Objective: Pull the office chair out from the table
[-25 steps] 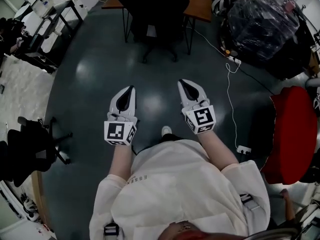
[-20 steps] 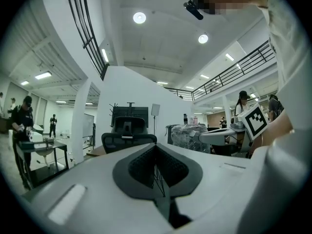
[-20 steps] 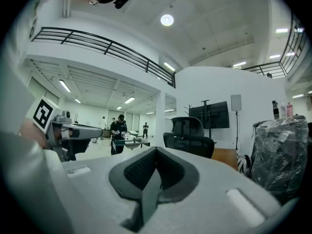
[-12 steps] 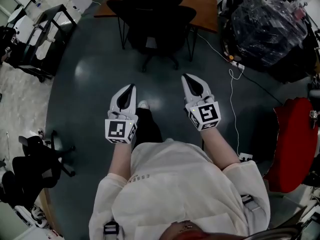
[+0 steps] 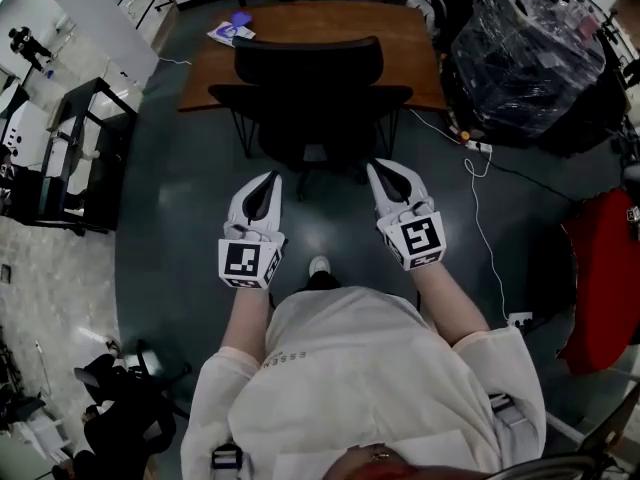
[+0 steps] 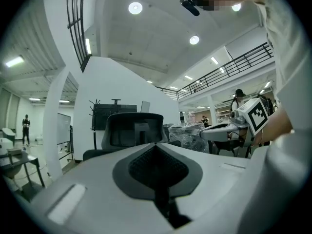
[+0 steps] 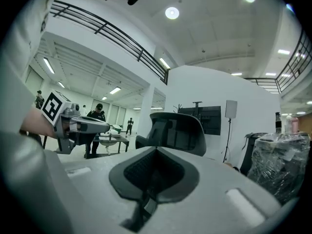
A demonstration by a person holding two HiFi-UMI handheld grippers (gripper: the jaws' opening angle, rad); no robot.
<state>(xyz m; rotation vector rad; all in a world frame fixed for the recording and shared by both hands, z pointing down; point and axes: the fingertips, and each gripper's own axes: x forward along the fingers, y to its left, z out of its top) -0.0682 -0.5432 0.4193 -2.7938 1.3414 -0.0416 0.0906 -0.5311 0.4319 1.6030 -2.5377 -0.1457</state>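
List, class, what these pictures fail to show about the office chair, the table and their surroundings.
Base of the office chair: head view, mostly hidden under its own seat.
Purple-printed sheet on the table: head view, too small to read.
Red object: head view, cut off by the right edge.
Plastic-wrapped load: head view, contents hidden by the wrap.
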